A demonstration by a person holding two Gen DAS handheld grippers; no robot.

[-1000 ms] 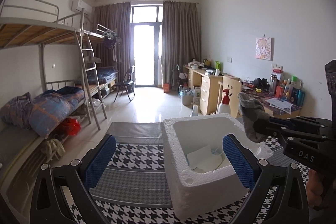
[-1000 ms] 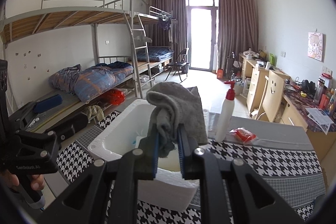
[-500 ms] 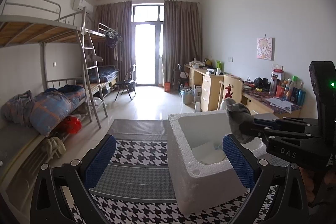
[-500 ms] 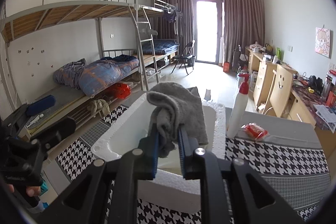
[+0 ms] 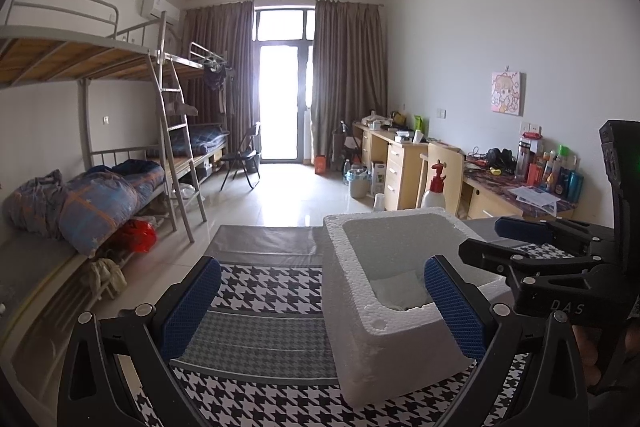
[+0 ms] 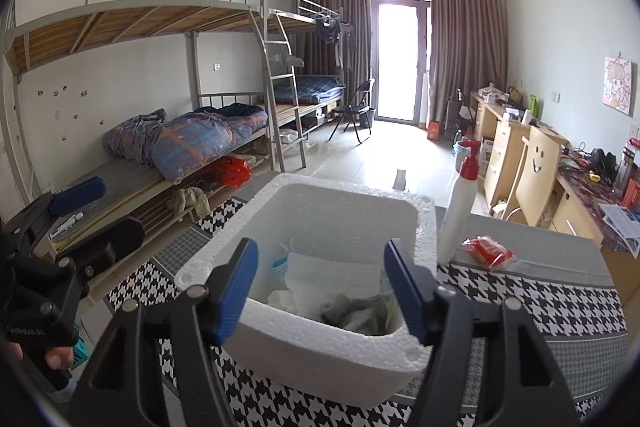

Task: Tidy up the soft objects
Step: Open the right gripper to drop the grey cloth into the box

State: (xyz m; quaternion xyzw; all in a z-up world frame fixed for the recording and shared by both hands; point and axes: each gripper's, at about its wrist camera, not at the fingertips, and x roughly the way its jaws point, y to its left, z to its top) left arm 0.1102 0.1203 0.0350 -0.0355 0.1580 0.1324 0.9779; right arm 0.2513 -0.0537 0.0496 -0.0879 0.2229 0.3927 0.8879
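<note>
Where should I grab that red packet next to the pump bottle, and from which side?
Judging by its pose, take the red packet across its narrow middle, coming from above. It lies flat on the grey strip of the table cover, just right of the pump bottle, so approach from the bottle-free right side.

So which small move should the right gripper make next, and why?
Probably lift the right gripper clear: its jaws have just opened with nothing between them, and the grey cloth lies inside the white foam box.

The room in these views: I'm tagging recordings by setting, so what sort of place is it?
Most likely a shared dormitory room: metal bunk beds with rolled bedding along one wall, wooden study desks along the other.
</note>
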